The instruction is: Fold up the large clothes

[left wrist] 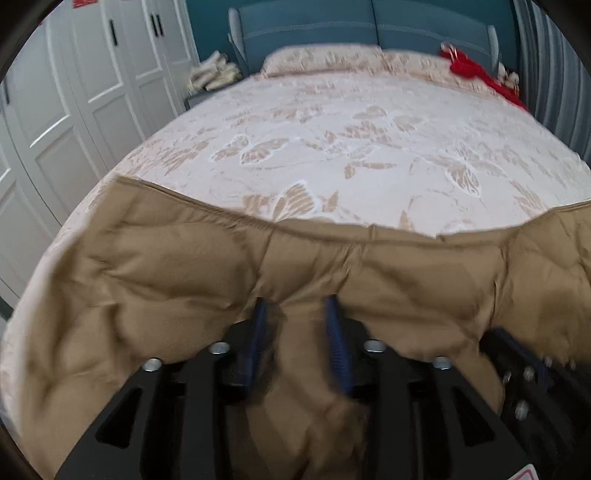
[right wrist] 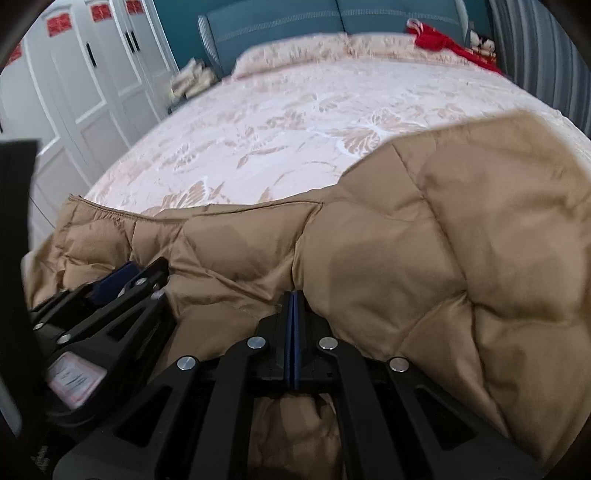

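Observation:
A tan quilted puffer coat (left wrist: 177, 273) lies across the near end of the bed (left wrist: 351, 125). In the left wrist view my left gripper (left wrist: 297, 306) has its blue pads (left wrist: 258, 332) set apart with a fold of the coat bunched between them; the tips are buried in the cloth. In the right wrist view my right gripper (right wrist: 294, 299) has its blue pads (right wrist: 291, 339) pressed together on the coat's (right wrist: 443, 251) near edge. The left gripper (right wrist: 118, 280) also shows at the left of that view, beside the right one.
The bed has a pale floral cover and pillows (left wrist: 325, 59) against a teal headboard (left wrist: 369, 26). A red cloth (left wrist: 476, 70) lies at the far right corner. White wardrobe doors (left wrist: 74, 74) stand along the left. Folded laundry (left wrist: 214, 74) sits on a bedside stand.

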The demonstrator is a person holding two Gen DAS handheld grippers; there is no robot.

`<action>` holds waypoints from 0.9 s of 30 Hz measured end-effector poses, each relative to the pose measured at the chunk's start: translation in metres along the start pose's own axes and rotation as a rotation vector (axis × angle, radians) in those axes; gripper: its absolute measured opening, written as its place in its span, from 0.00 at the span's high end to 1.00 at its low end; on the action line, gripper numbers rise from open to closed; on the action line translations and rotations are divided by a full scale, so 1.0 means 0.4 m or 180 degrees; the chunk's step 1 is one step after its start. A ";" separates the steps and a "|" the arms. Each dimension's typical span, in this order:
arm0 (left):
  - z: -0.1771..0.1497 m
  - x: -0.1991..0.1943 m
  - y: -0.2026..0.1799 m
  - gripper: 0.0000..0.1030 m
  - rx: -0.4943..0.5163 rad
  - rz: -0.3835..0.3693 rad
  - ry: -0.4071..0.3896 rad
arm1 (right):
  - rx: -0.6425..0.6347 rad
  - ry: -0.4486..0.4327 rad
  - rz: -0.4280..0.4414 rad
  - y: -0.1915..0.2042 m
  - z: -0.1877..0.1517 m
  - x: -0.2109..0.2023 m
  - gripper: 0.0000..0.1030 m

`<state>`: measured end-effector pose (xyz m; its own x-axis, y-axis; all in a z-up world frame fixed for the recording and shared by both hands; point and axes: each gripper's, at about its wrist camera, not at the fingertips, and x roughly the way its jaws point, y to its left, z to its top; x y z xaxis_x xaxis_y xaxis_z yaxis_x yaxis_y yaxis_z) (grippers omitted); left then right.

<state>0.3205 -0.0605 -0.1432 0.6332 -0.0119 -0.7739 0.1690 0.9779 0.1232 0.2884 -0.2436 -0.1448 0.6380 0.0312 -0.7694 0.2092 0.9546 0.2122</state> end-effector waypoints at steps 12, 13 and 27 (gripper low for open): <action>-0.237 -0.288 0.439 0.28 -0.1405 -0.0514 0.0217 | 0.0169 0.0005 0.0353 0.054 -0.171 -0.291 0.91; -0.252 -0.296 0.469 0.28 -0.1550 -0.0538 0.0216 | 0.0140 0.0026 0.0333 0.066 -0.176 -0.288 0.91; -0.337 -0.175 0.504 0.22 -0.1922 -0.0792 0.0611 | 0.0121 0.0335 0.0236 0.094 -0.248 -0.199 0.93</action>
<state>0.2085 0.1655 -0.1481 0.4754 -0.2688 -0.8377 -0.1943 0.8966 -0.3980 0.1721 -0.1807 -0.1354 0.5720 0.1340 -0.8092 0.1936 0.9367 0.2919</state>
